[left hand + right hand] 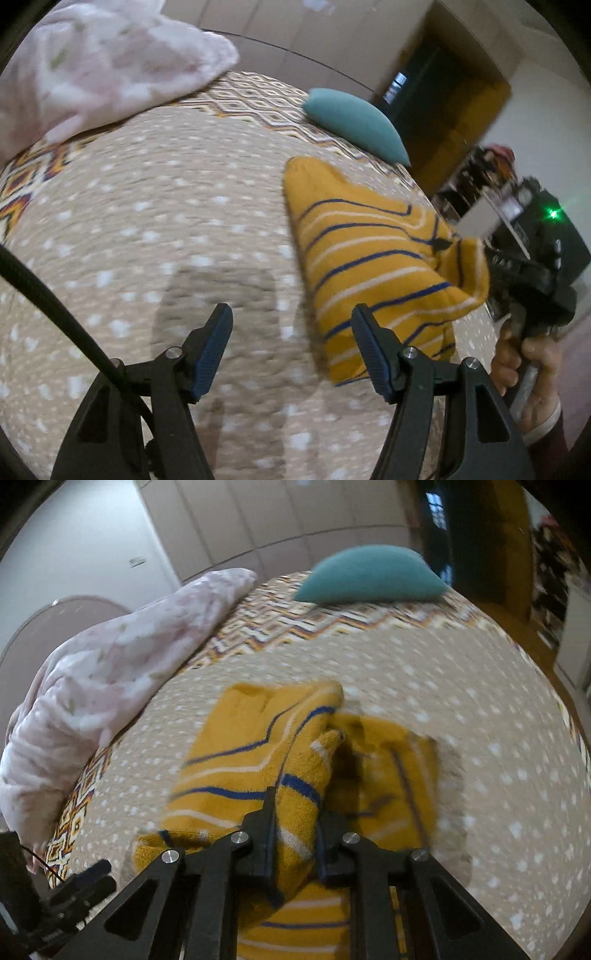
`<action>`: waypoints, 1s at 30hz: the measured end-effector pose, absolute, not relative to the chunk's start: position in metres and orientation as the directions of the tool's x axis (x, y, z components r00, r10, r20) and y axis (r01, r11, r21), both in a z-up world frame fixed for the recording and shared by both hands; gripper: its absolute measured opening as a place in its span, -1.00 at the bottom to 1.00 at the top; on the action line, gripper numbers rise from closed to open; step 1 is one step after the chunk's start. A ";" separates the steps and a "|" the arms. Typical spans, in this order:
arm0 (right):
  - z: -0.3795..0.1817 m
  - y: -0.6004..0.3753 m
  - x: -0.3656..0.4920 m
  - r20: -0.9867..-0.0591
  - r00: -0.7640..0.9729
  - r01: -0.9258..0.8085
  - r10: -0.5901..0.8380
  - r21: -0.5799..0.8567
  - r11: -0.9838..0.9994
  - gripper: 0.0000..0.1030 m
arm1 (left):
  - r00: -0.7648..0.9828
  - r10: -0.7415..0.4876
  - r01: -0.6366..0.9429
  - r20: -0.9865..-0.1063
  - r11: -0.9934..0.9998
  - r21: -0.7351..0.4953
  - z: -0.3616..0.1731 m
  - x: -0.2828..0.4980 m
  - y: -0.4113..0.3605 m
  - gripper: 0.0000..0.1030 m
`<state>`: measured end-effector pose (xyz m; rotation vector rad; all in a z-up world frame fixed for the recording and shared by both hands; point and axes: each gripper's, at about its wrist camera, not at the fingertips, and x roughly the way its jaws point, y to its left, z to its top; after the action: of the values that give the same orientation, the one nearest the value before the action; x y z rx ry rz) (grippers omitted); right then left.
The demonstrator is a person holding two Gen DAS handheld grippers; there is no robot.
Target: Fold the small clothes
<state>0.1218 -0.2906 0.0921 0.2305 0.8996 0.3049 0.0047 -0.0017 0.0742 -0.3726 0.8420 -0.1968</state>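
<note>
A small mustard-yellow knit garment point(373, 258) with blue and white stripes lies on the beige dotted bedcover point(147, 240). My right gripper point(295, 812) is shut on a bunched fold of the garment point(258, 757) and lifts that part over the rest. In the left wrist view the right gripper point(491, 266) pinches the garment's right edge. My left gripper point(291, 325) is open and empty, just left of the garment's near edge. Its tool shows at the lower left of the right wrist view point(77, 886).
A teal cushion point(354, 122) lies at the far side of the bed. A crumpled pink-white blanket point(110, 657) lies along the left. A zigzag-patterned cover point(295, 624) shows beyond the beige one. Cluttered shelves point(491, 173) and a dark doorway stand at the right.
</note>
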 end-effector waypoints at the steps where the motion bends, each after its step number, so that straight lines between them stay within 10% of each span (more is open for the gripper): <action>1: 0.087 -0.299 0.121 -0.729 0.578 -0.154 0.367 0.344 0.926 -0.66 | 0.648 -0.315 0.031 -0.693 0.921 -0.389 0.075 0.009 -0.011 0.28; 22: 0.049 -0.416 0.089 -0.578 0.635 -0.086 0.513 0.606 0.790 -0.82 | 0.527 -0.249 0.079 -0.812 0.966 -0.245 0.033 0.054 -0.109 0.59; 26: 0.067 -0.397 0.088 -0.548 0.643 -0.172 0.535 0.577 0.798 0.06 | 0.522 -0.268 0.078 -0.810 0.960 -0.267 0.040 0.042 -0.105 0.59; 30: 0.068 -0.370 0.107 -0.549 0.624 -0.201 0.556 0.575 0.793 0.10 | 0.579 -0.252 0.095 -0.775 0.965 -0.244 0.061 0.023 -0.102 0.59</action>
<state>0.1068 -0.3705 0.0682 0.4955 0.7839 0.4554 0.0232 -0.1024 0.0614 -0.1831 0.9328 -0.2043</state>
